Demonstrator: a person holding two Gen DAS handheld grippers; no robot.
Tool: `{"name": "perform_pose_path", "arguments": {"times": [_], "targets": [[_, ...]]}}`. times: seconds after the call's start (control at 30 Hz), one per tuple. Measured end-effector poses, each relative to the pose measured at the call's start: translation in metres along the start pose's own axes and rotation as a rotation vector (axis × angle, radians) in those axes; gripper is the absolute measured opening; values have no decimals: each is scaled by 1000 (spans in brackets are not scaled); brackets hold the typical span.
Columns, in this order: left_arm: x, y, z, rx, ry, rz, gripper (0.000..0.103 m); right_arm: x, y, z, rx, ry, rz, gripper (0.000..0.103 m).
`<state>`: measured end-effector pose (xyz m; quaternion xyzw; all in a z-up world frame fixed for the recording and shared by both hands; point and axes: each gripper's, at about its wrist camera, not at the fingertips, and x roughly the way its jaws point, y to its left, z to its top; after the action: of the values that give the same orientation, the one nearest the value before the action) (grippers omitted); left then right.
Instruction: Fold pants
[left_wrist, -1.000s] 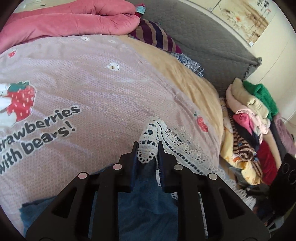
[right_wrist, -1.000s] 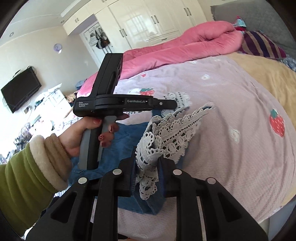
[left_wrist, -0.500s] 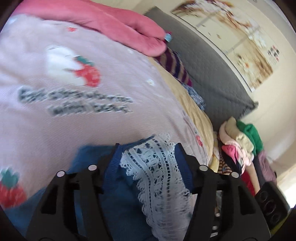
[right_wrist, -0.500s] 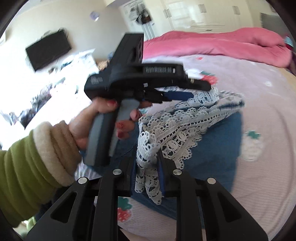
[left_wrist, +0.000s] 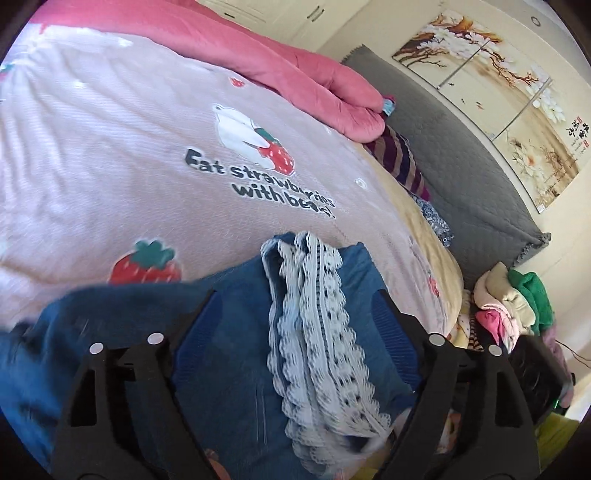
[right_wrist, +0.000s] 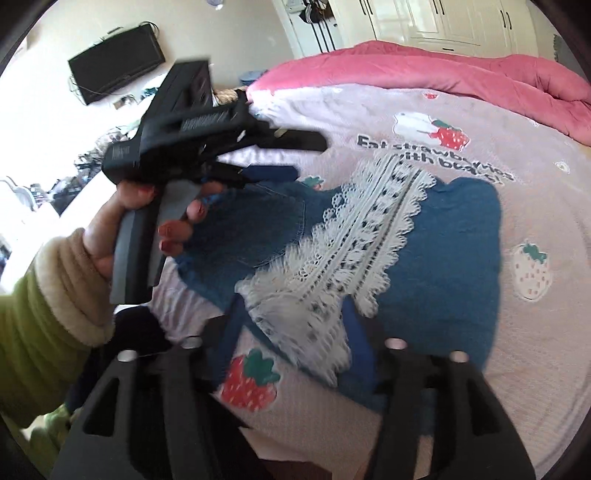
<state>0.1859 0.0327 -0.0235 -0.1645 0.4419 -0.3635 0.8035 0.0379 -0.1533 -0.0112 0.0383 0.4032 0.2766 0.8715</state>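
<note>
Both grippers are letting go of the folded denim pants on the bed

The strawberry-print bedspread (right_wrist: 480, 369) is carrying the denim pants (right_wrist: 454, 236), lace trim (right_wrist: 369, 236) lying on top; the left gripper (left_wrist: 295, 306) and right gripper (right_wrist: 291, 325), jaws just opening wide, are risking snagging lace while withdrawing, undoing the fold.

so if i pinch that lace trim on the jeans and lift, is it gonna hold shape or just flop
Likely flop: the lace trim lies in soft bunched folds on the denim pants. Its openwork holes could snag a claw tip. The pants drape flat on the bedspread, so they would probably sag from one pinch.
</note>
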Motion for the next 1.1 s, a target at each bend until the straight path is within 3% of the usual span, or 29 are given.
{"name": "perform_pose_path", "arguments": {"times": [0.2,0.4,0.53,0.63,0.7,0.87,0.93,0.97,1.0,1.1], "targets": [[-14,-17,-40,-2,17,67,78,-29,-45,11,55,-52,-127,60],[-4,-41,-78,-19,87,90,78,-10,-96,48,115,-14,-234,63],[3,-49,-92,-27,105,175,78,12,-80,80,-38,-5,-159,63],[8,-53,-96,-31,120,226,66,40,-67,103,-134,41,-118,63],[10,-56,-99,-30,130,238,52,64,-55,115,-218,93,-109,63],[9,-61,-107,-44,123,282,43,121,-42,128,-345,241,-129,63],[9,-64,-110,-45,123,280,38,138,-45,128,-351,292,-130,55],[10,-65,-111,-46,127,280,32,147,-48,125,-342,338,-115,34],[12,-66,-111,-48,129,277,28,151,-49,124,-325,357,-108,27],[11,-72,-111,-45,132,267,25,146,-43,127,-303,312,-53,25]]}}
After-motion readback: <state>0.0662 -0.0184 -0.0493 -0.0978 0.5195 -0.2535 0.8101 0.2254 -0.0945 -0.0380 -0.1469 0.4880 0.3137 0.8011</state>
